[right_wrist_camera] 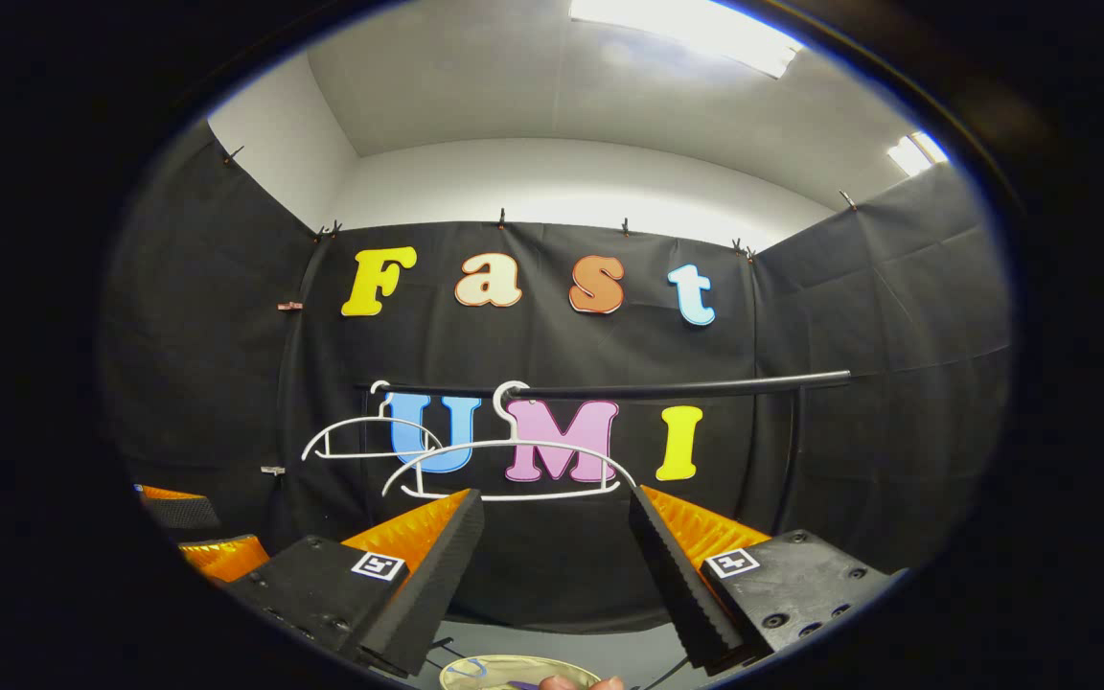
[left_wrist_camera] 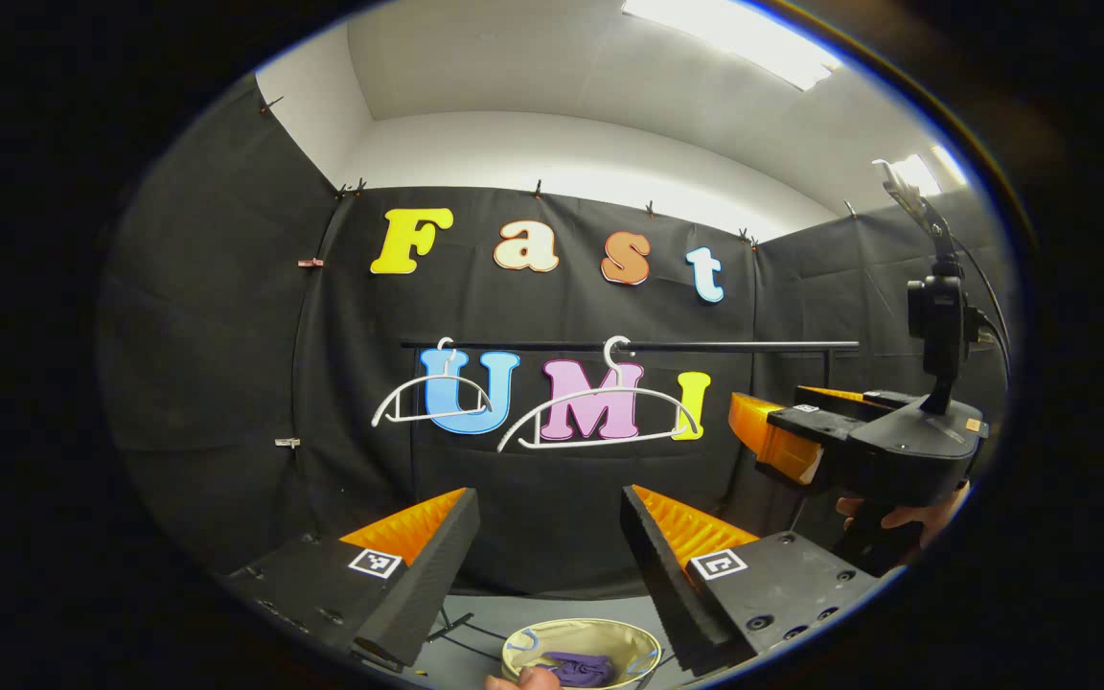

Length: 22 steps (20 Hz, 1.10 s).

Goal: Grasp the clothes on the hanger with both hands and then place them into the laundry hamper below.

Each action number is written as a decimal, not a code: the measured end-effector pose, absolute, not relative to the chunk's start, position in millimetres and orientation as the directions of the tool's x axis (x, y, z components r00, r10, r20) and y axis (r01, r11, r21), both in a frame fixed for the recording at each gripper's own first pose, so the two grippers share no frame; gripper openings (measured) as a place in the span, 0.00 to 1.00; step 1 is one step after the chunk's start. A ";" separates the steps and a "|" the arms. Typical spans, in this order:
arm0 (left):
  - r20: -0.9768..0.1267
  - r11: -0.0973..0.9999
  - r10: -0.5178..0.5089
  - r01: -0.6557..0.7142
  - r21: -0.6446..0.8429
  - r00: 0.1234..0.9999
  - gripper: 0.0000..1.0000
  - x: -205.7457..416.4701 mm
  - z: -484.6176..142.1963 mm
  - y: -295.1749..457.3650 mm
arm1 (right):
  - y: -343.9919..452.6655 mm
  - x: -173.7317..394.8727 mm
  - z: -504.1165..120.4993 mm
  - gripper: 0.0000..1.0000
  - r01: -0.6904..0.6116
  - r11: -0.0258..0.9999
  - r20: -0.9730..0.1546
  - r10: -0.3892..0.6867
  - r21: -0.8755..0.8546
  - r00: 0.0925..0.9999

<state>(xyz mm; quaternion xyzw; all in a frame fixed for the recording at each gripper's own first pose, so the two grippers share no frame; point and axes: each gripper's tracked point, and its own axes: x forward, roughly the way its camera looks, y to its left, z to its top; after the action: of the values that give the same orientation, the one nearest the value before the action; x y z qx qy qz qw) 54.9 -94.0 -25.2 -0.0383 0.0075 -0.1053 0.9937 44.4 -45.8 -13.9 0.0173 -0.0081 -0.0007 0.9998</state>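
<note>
You look to be at the tail end of the job: both white hangers, the near one [left_wrist_camera: 600, 407] and the farther one [left_wrist_camera: 432, 393] to its left, hang bare on the black rail [left_wrist_camera: 629, 345], and a purple garment [left_wrist_camera: 579, 668] already lies inside the pale round laundry hamper [left_wrist_camera: 523, 640] on the floor below, near the bottom edge of the left gripper view. In the right gripper view you can see the hamper's rim [right_wrist_camera: 475, 668] low down as well, with a sliver of purple in it. If that garment is the whole load, nothing is left to grasp, and your next move is only to draw both tools back clear of the rail and hangers; if more clothes are to come, you would need to bring the jaws up to hanger height again. Your left gripper [left_wrist_camera: 547, 565] is held level, pointing at the back wall beneath the near hanger, its jaws spread wide with nothing between them. Your right gripper [right_wrist_camera: 557, 575] is likewise level, aimed just under the hangers, jaws wide and empty; from the left gripper view it sits close by on the right [left_wrist_camera: 801, 431], your hand [left_wrist_camera: 907, 517] wrapped round its grip. Fingertips [left_wrist_camera: 523, 680] show beside the hamper's near rim.
</note>
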 end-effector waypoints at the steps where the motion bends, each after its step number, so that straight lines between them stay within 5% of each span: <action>1: -0.006 0.975 -0.208 0.207 -0.076 0.978 0.94 54.3 -25.2 -94.0 | -45.9 43.9 -15.1 0.98 0.001 0.999 0.015 -0.001 0.035 1.000; 22: -0.011 0.975 -0.214 0.213 -0.060 0.977 0.93 52.6 -25.3 -111.9 | -56.7 42.5 -17.7 0.98 0.001 0.999 0.010 -0.002 0.048 1.000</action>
<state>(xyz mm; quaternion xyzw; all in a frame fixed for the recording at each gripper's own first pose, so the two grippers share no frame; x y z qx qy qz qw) 52.6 -111.9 -25.3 -0.0295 0.0086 -0.1076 0.9937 42.5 -56.7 -17.7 0.0238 -0.0048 -0.0007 0.9997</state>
